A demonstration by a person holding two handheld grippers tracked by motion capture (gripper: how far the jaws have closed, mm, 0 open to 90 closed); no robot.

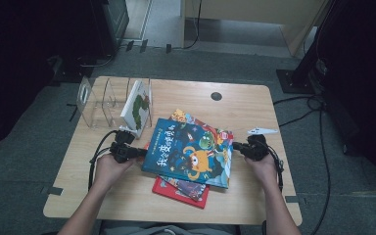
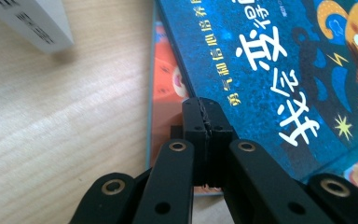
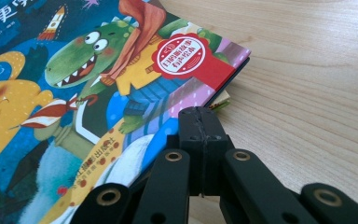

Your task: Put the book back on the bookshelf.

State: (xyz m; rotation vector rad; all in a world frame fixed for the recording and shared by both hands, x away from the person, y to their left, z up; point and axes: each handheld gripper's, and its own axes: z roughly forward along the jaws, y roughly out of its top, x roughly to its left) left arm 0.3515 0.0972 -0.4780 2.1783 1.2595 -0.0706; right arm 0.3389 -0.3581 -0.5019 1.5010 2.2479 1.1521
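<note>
A blue picture book (image 1: 191,152) with an orange monster and a green dinosaur on its cover (image 3: 51,93) tops a loose stack in the middle of the table. Under it lie a book with an orange cover (image 2: 165,88) and a red one (image 1: 176,193) that juts out toward the person. My left gripper (image 1: 139,152) is shut with nothing in it, its tips (image 2: 204,107) against the blue book's (image 2: 279,70) left edge. My right gripper (image 1: 236,146) is also shut and holds nothing; its tips (image 3: 204,116) meet the book's right edge near the red seal.
A clear acrylic rack (image 1: 100,100) stands at the table's far left with a white caterpillar book (image 1: 137,105) leaning in its right slot; that book's corner (image 2: 37,23) is near my left gripper. A round hole (image 1: 216,96) sits in the tabletop (image 1: 245,107) at the back.
</note>
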